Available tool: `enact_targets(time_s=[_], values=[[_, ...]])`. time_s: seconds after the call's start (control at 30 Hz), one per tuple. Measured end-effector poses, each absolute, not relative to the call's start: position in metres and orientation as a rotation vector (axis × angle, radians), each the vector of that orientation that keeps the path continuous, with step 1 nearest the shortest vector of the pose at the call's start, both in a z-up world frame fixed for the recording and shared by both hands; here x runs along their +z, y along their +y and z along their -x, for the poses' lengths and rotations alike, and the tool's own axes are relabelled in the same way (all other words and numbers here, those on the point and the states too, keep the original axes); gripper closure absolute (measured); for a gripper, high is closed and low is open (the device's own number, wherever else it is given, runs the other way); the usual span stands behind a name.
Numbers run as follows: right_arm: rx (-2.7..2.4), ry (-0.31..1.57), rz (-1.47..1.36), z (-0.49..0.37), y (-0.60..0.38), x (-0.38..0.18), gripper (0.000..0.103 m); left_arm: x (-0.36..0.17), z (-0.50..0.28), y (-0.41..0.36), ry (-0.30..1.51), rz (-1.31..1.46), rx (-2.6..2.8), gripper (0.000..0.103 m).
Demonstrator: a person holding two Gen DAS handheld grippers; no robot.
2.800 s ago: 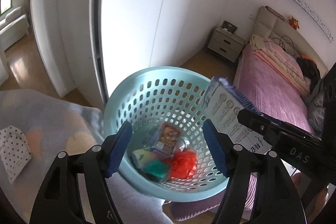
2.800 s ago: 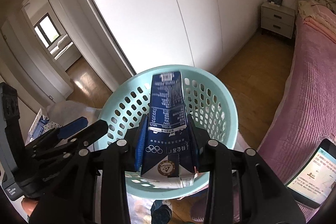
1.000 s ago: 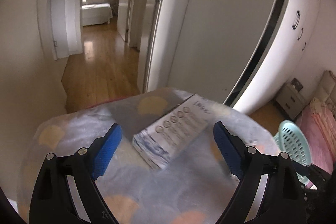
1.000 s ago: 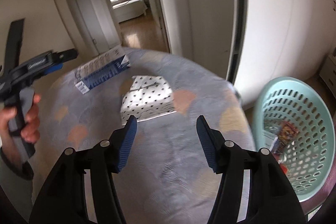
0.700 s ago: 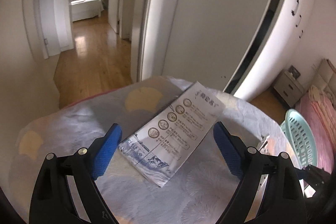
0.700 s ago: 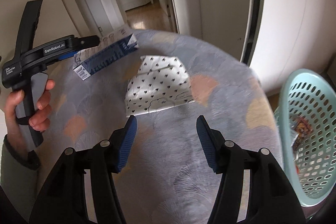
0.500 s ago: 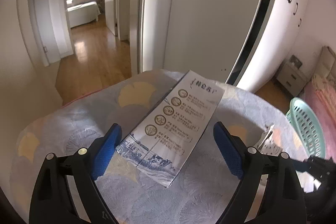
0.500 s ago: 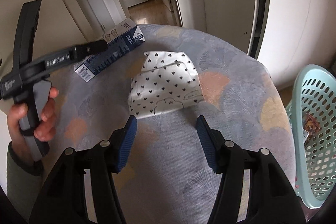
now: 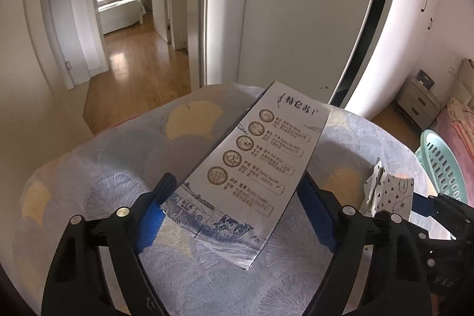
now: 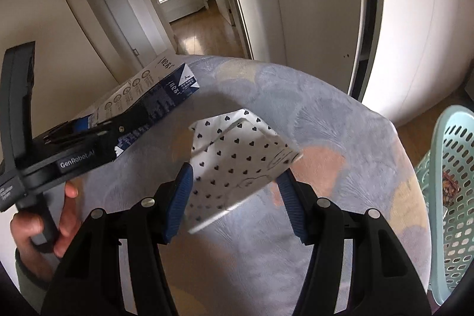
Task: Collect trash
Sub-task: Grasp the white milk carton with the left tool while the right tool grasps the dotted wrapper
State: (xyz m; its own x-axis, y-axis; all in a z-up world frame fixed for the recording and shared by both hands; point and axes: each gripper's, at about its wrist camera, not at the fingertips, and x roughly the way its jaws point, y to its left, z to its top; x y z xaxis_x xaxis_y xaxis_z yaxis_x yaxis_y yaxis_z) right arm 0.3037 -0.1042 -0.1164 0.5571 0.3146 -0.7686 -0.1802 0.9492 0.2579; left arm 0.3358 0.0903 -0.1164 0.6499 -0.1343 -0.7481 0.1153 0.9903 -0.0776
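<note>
A long white-and-blue printed carton [image 9: 248, 176] is seen lying flat on the round desk [image 9: 103, 168], which is covered by a grey-blue cloth with pale orange patches. The left tool [image 9: 237, 215] is held low over the carton's near end, its blue pads [image 9: 151, 218] set on either side of it; the jaws have just been closing, yet they stand spread and whether the pads touch the carton's edges cannot be told. In the right wrist view the carton lies beyond the left tool's black body, which is gripped by a hand [image 10: 44, 230] at its handle.

A white box patterned with small black hearts [image 10: 237, 165], its top flap partly raised, rests on the desk directly ahead of the right tool [image 10: 234, 200]. That tool's jaws are spread at a middling width to both sides of the box's near corner, and no pinching is seen.

To the right of the right tool, past the desk's edge, a pale teal perforated plastic basket [image 10: 450, 168] is seen; a brownish printed wrapper [image 10: 450, 185] lies in it, and the rest of its contents are hidden.
</note>
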Motion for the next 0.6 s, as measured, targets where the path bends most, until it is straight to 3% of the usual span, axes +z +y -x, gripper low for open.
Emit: enact_targets(time_s=[0.1,0.17,0.37,0.43,0.6], values=[[0.293,0.925,-0.102,-0.301,-0.091,-0.116,0.049,-0.115,-0.336,0.091,0.849,0.022,-0.134,0.028],[0.301,0.919,-0.059,-0.297,-0.084,-0.115,0.071,-0.115,-0.334,0.088,0.846,0.010,-0.125,0.034],[0.322,0.900,-0.040,-0.288,-0.081,-0.113,0.093,-0.108,-0.325,0.080,0.806,-0.029,-0.119,0.043],[0.327,0.899,-0.061,-0.283,-0.087,-0.112,0.098,-0.104,-0.321,0.078,0.788,-0.021,-0.128,0.044],[0.311,0.889,-0.109,-0.272,-0.111,-0.105,0.100,-0.091,-0.306,0.070,0.765,0.017,-0.175,0.047]])
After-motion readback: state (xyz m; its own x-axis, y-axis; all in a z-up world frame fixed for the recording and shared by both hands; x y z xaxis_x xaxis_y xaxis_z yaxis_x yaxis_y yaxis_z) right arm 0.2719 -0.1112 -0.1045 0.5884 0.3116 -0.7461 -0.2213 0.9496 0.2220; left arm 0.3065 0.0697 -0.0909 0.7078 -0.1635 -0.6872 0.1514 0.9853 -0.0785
